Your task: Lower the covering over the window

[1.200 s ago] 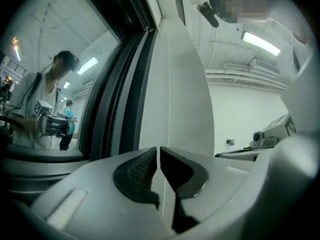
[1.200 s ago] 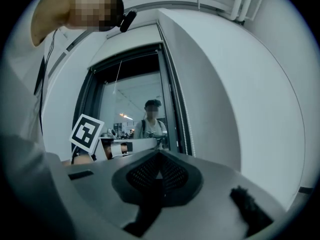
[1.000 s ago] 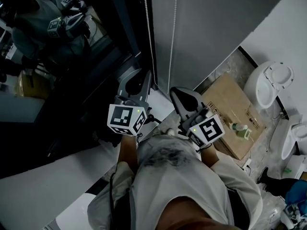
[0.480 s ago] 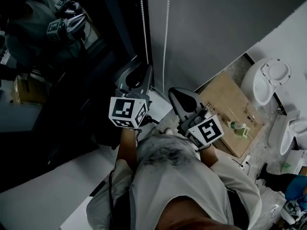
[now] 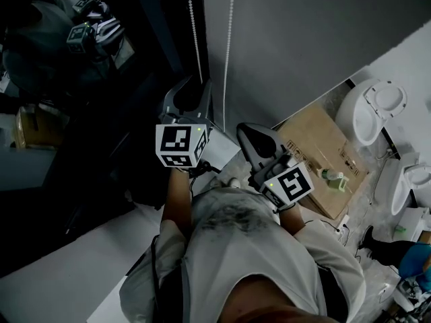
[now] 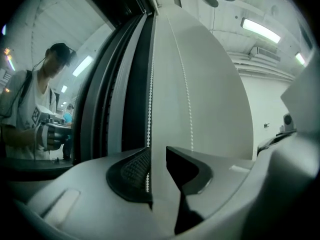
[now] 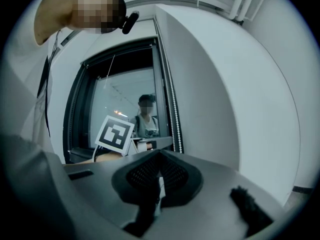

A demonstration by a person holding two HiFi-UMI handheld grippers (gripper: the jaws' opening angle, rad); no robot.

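Observation:
A white bead chain hangs in two strands beside the dark window (image 5: 101,113): a left strand (image 5: 194,32) and a right strand (image 5: 227,46). My left gripper (image 5: 192,89) points level at the window frame. Its jaws have just been opening and stand apart. In the left gripper view the left strand (image 6: 150,99) drops into the gap of that gripper (image 6: 159,156) along the left pad (image 6: 132,169), unpinched; the right strand (image 6: 187,99) hangs free. My right gripper (image 5: 250,132) is lower right, shut (image 7: 160,156), nothing seen in it. I cannot make out the covering.
A grey wall (image 5: 310,32) runs right of the window frame. On the floor lie a cardboard box (image 5: 316,143) with a green bottle (image 5: 335,178), and white sanitary fixtures (image 5: 374,110). A white sill (image 5: 60,281) lies below the window. The glass reflects a person.
My left gripper has moved forward toward the window frame and its jaws have spread apart. The right gripper has stayed where it was, still shut.

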